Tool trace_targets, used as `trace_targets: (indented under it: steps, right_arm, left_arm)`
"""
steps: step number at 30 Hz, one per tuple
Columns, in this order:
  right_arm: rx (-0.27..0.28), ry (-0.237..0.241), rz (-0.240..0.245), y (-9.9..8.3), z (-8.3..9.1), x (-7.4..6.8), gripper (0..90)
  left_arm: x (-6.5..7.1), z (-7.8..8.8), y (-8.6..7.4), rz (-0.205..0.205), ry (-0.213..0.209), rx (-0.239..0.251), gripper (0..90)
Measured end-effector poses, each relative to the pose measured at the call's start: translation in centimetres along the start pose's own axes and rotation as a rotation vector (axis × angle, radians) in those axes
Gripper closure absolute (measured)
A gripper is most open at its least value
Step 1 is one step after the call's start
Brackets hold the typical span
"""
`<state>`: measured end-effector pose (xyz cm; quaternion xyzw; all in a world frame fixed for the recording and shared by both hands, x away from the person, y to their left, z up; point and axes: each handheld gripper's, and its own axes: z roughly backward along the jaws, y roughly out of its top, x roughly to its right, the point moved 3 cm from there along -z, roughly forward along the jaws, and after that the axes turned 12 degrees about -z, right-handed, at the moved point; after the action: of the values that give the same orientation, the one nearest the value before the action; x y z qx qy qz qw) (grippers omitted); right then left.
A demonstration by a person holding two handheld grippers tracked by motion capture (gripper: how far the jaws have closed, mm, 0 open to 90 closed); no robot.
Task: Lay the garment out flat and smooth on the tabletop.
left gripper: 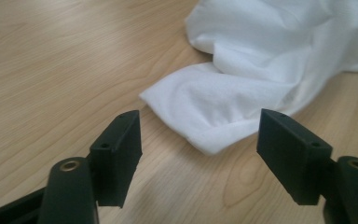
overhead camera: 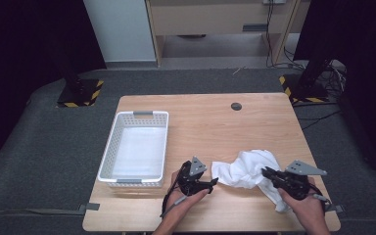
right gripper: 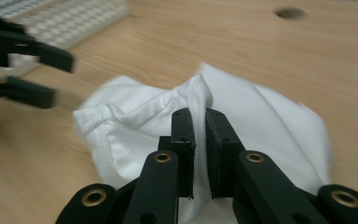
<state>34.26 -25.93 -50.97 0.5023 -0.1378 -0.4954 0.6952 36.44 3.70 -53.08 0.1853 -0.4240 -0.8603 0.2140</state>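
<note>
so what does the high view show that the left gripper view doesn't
High view alone: the white basket at the table's left, the person's hands, and the right claw shut on the far side of the white cloth. Left gripper view alone: a close look at the left claw, open, with the cloth's corner lying between its jaws, unpinched. Both show cloth and wooden table.

bare table [overhead camera: 254, 122] beyond cloth [overhead camera: 247, 169], basket [overhead camera: 136, 147] blocking left

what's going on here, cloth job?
A person works a crumpled white cloth on the wooden table with two handheld grippers. The right gripper is shut on a fold of it. The left gripper is open, a cloth corner just ahead of its jaws. A white basket sits empty at the left.
</note>
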Motion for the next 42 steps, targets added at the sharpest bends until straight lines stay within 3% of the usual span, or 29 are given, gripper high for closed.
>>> trace_targets:
  steps: [3, 5, 8, 11, 17, 21, 25, 28, 35, 39, 42]
  right_arm:
    - [-0.051, -0.070, -0.076, -1.1, 0.0, 2.5, 82.5]
    - [-0.082, -0.089, -0.091, -1.8, -0.3, 3.4, 82.3]
    - [-0.119, -0.102, -0.087, -2.4, -1.0, 3.9, 81.6]
    - [-0.136, -0.109, -0.083, -2.8, -1.6, 4.1, 81.3]
    - [-0.137, -0.097, -0.090, -3.1, -1.9, 4.3, 81.3]
    - [-0.137, -0.090, -0.096, -3.1, -2.0, 4.4, 81.2]
    - [-0.137, -0.091, -0.094, -3.1, -2.0, 4.3, 81.1]
    - [-0.138, -0.089, -0.094, -3.1, -2.0, 4.2, 81.1]
    - [-0.142, -0.073, -0.084, -3.3, -2.3, 3.5, 81.1]
    - [-0.157, -0.058, -0.056, -3.3, -2.9, 2.5, 80.9]
    - [-0.171, -0.031, -0.032, -3.1, -3.3, 1.5, 81.1]
  left_arm:
    - [0.4, -0.9, 0.1, -0.043, -0.015, 0.020, 24.5]
    - [0.5, -1.4, 0.2, -0.058, -0.024, 0.031, 21.5]
    - [0.5, -2.1, 0.3, -0.066, -0.027, 0.038, 17.4]
    - [0.6, -2.7, 0.1, -0.078, -0.033, 0.014, 11.7]
    - [0.5, -3.4, -0.7, -0.145, -0.014, -0.038, 8.1]
    - [0.8, -3.7, -0.4, -0.184, -0.068, -0.041, 17.2]
    - [1.7, -4.3, -0.2, -0.220, -0.126, -0.087, 31.4]
    - [2.1, -4.5, 0.1, -0.181, -0.154, -0.076, 43.2]
    - [2.9, -4.1, 0.3, -0.167, -0.152, -0.108, 75.4]
    - [2.9, -3.3, 0.0, -0.119, -0.128, -0.116, 81.3]
    - [2.4, -1.7, 0.0, -0.067, -0.113, -0.099, 82.6]
